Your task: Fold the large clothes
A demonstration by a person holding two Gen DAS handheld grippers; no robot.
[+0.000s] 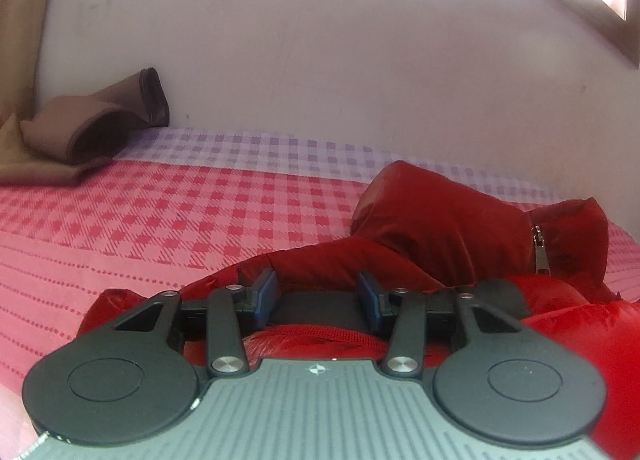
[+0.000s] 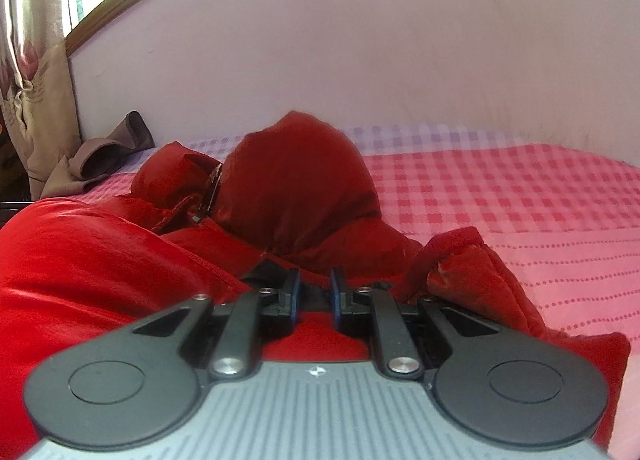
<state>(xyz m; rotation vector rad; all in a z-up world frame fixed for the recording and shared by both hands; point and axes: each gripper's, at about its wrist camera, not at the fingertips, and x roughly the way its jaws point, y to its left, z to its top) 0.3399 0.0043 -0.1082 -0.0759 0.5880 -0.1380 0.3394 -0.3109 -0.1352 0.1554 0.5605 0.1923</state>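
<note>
A red puffy hooded jacket [image 1: 436, 232] lies on the bed, its hood toward the wall and a metal zipper pull [image 1: 541, 250] at the collar. My left gripper [image 1: 317, 290] is open, low over the jacket's near edge, with red fabric under and between the jaws. In the right wrist view the same jacket [image 2: 292, 184] fills the left and middle, hood bunched up. My right gripper [image 2: 316, 294] has its jaws a narrow gap apart, resting on the red fabric, nothing clearly pinched.
The bed has a pink and red checked sheet [image 1: 168, 212] [image 2: 500, 196]. A brown garment [image 1: 96, 128] [image 2: 100, 156] lies at the far corner by a beige curtain [image 2: 36, 80]. A pale wall [image 1: 320, 60] runs behind the bed.
</note>
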